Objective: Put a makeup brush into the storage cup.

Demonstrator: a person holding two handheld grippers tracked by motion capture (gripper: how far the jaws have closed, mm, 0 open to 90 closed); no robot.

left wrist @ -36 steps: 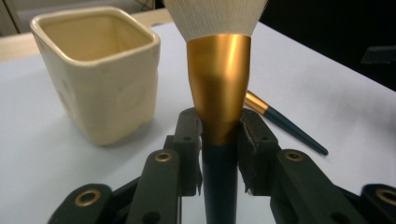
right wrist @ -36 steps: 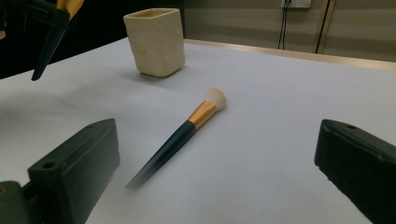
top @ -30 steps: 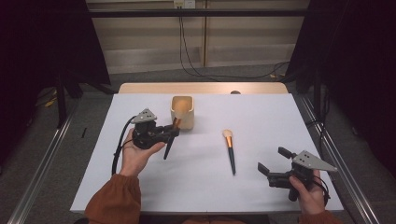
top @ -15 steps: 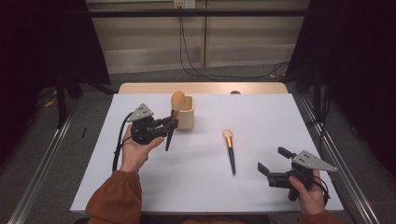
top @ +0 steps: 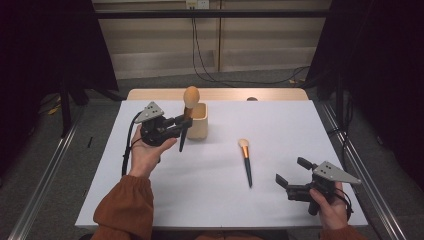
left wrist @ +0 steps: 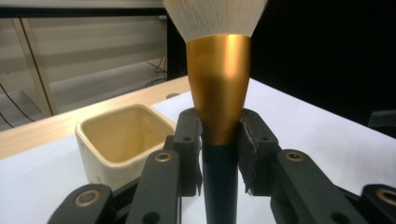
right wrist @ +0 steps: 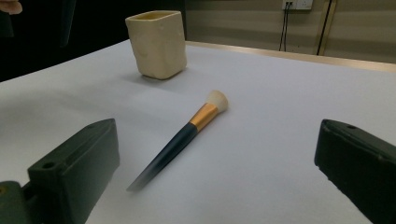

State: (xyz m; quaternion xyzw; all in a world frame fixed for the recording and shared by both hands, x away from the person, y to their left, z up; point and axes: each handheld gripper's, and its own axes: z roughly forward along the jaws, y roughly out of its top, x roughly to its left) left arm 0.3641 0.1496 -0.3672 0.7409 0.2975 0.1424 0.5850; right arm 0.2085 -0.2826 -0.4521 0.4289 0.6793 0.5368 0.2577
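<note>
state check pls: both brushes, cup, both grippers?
Big brush: held upright beside the cup, bristles up.
Small brush: lying flat on the table, untouched.
Cup: upright, empty.
Left gripper: shut on big brush.
Right gripper: open, empty.

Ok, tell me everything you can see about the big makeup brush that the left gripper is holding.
The big makeup brush has a rounded head of pale cream bristles, a shiny gold, metal-looking ferrule that tapers downward, and a dark, slim handle. It stands nearly upright, bristles up, clear of the table. The left gripper is shut on it, its black pads pressing the lower ferrule from both sides. In the high view the brush is just beside the cream square cup, its head above the cup's rim.
</note>
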